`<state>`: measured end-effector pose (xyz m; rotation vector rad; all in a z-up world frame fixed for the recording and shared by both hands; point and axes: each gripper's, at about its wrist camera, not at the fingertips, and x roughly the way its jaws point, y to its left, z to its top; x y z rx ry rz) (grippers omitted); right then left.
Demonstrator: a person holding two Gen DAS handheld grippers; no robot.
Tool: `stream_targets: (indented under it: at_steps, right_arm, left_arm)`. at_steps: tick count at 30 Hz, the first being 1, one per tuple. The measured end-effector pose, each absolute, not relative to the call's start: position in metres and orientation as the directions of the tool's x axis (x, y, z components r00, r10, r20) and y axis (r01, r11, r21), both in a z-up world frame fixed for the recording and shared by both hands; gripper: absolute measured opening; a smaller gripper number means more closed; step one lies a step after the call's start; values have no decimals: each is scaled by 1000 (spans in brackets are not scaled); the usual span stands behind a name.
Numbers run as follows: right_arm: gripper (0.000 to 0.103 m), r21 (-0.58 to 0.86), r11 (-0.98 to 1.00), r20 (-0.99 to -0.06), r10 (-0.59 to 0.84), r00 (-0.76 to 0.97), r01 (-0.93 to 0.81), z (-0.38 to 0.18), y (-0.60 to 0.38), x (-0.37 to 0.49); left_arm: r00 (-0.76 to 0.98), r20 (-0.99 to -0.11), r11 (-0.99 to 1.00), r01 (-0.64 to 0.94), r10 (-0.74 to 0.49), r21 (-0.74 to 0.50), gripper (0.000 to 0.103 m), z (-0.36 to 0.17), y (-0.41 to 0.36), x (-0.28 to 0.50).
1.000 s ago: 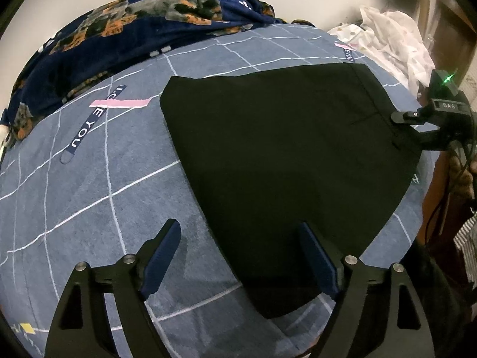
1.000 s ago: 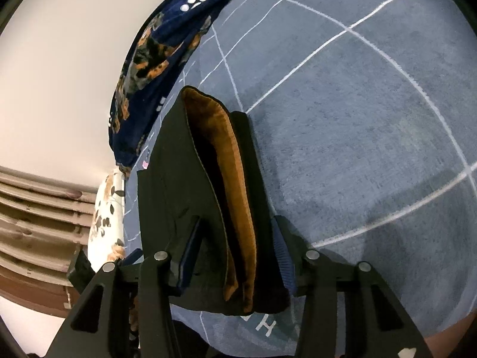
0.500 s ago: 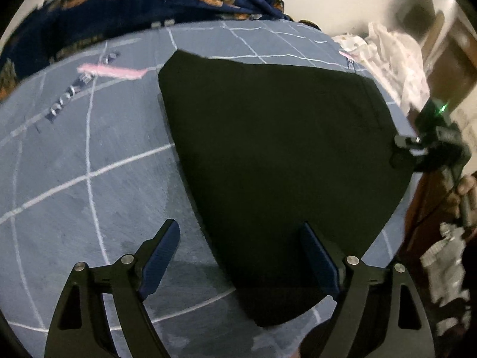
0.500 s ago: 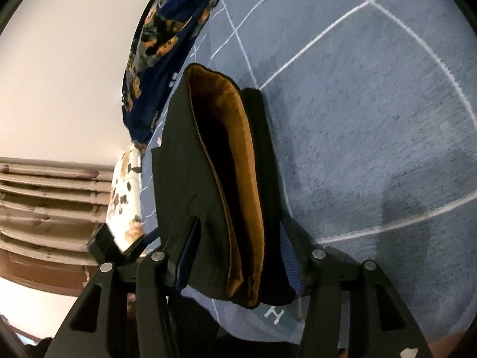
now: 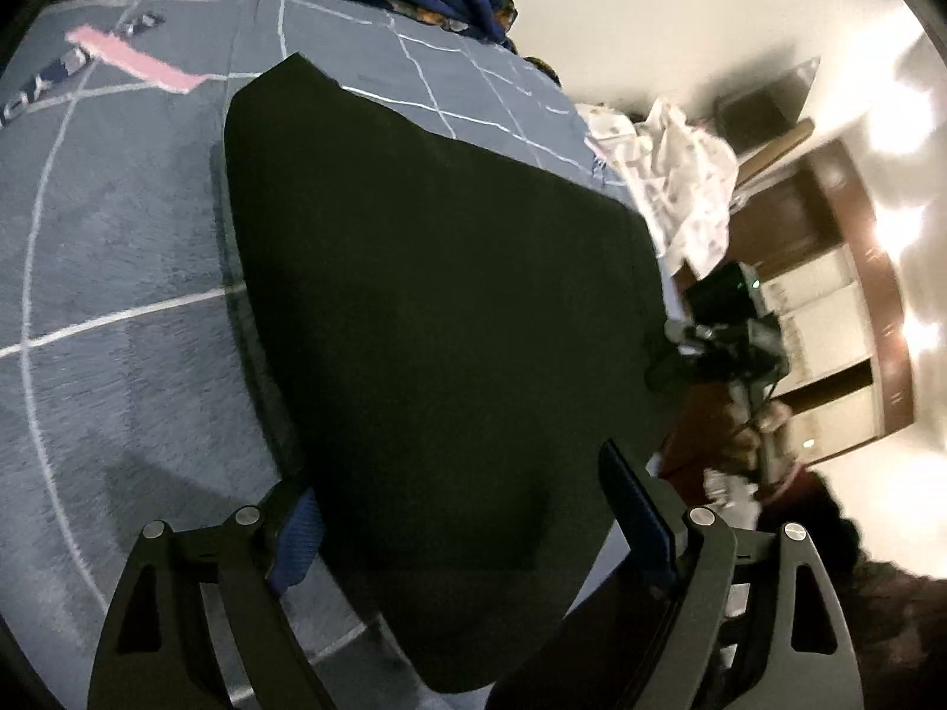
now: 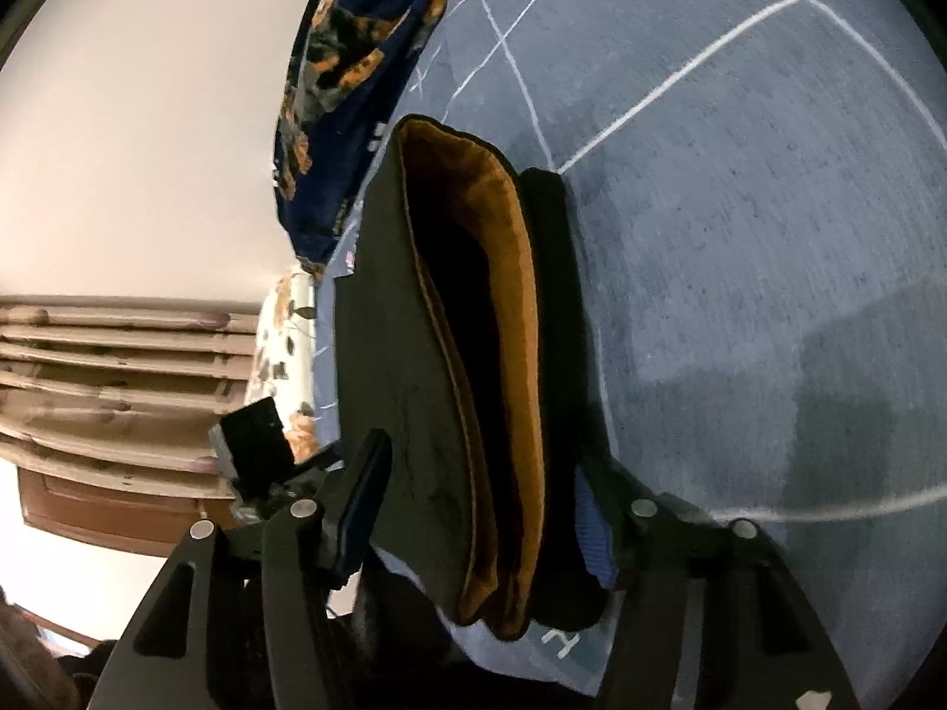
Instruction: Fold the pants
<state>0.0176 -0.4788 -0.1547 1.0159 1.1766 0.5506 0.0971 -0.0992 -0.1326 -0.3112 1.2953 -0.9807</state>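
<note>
The black pants (image 5: 438, 307) lie folded flat on the blue-grey bedsheet (image 5: 118, 272). My left gripper (image 5: 467, 509) is open, its jaws spread around the near end of the pants, with the cloth between them. In the right wrist view the pants (image 6: 390, 355) show their waist opening with an orange-brown lining (image 6: 509, 319). My right gripper (image 6: 479, 491) is open, its fingers on either side of the waist end. The right gripper also shows in the left wrist view (image 5: 716, 349) at the pants' right edge.
A dark blue floral blanket (image 6: 349, 71) lies along the far side of the bed by the wall. A white patterned cloth (image 5: 680, 189) is piled at the bed's right corner. Wooden furniture (image 5: 828, 248) stands beyond the bed edge. A slatted wooden panel (image 6: 118, 378) is at left.
The left gripper has swung right and moved forward over the pants' near end; its jaws now straddle the cloth. The right gripper has moved slightly closer onto the waist end.
</note>
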Motion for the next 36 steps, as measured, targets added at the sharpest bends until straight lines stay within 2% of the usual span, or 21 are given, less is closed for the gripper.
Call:
stream_targets:
  at_steps: [3, 4, 5, 6, 7, 10, 13, 18, 20, 22, 24, 25, 26, 27, 28, 29, 31, 34, 36]
  right_arm:
    - [58, 851, 513, -519, 793, 320, 112, -150, -470, 20]
    - [55, 845, 525, -528, 786, 320, 106, -149, -469, 20]
    - [41, 834, 542, -544, 777, 317, 102, -149, -468, 20]
    - [34, 810, 578, -578, 756, 307, 99, -149, -467, 20]
    - [33, 809, 579, -578, 757, 305, 97, -151, -469, 19]
    - [33, 833, 545, -545, 779, 310, 95, -156, -472, 19]
    - [41, 859, 505, -505, 804, 313, 90, -158, -474, 22]
    - [46, 873, 478, -481, 817, 318, 93, -158, -475, 30]
    - [54, 876, 476, -473, 822, 318, 75, -156, -471, 31]
    - [54, 860, 507, -497, 810, 310, 56, -153, -464, 33]
    - [46, 833, 552, -536, 789, 300, 39, -151, -459, 32]
    - [32, 820, 570, -556, 776, 298, 47, -153, -458, 32]
    - [30, 828, 557, -547, 781, 303, 60, -157, -460, 30]
    - [29, 834, 549, -538, 782, 314, 61, -158, -462, 28]
    - [28, 829, 557, -543, 777, 320, 53, -157, -462, 27]
    - [28, 824, 564, -547, 771, 325, 50, -156, -461, 26]
    - [27, 832, 552, -535, 771, 345, 53, -153, -460, 23]
    - [26, 843, 537, -511, 773, 377, 41, -148, -460, 19]
    - [25, 847, 530, -501, 773, 390, 37, -144, -459, 15]
  left_arm:
    - [-50, -662, 577, 444, -748, -686, 84, -133, -98, 99]
    - [-48, -672, 582, 457, -739, -672, 84, -132, -100, 99]
    - [-45, -682, 587, 469, -730, -660, 84, -132, -101, 97]
    - [-37, -704, 595, 503, -709, -626, 84, -129, -106, 94]
    - [-30, -720, 600, 530, -693, -599, 84, -128, -111, 93]
    - [-8, -750, 608, 579, -661, -543, 84, -126, -118, 87]
    - [-5, -771, 607, 612, -637, -506, 84, -124, -125, 84]
    - [-43, -761, 598, 591, -647, -542, 86, -124, -124, 92]
    - [-57, -739, 592, 560, -671, -580, 90, -126, -123, 98]
    - [-60, -718, 585, 535, -693, -609, 90, -128, -118, 100]
    - [-62, -702, 575, 525, -709, -628, 90, -129, -117, 102]
    - [-54, -706, 576, 536, -706, -617, 88, -129, -118, 101]
    - [-31, -728, 589, 564, -685, -579, 81, -127, -120, 97]
    - [20, -771, 622, 605, -637, -498, 54, -124, -125, 93]
    - [71, -806, 650, 635, -588, -418, 40, -123, -127, 89]
    - [80, -810, 656, 637, -580, -406, 39, -121, -129, 87]
    - [128, -823, 684, 633, -554, -363, 30, -114, -130, 82]
    - [228, -835, 703, 671, -500, -238, 25, -100, -139, 66]
    - [262, -832, 713, 669, -489, -209, 20, -94, -140, 60]
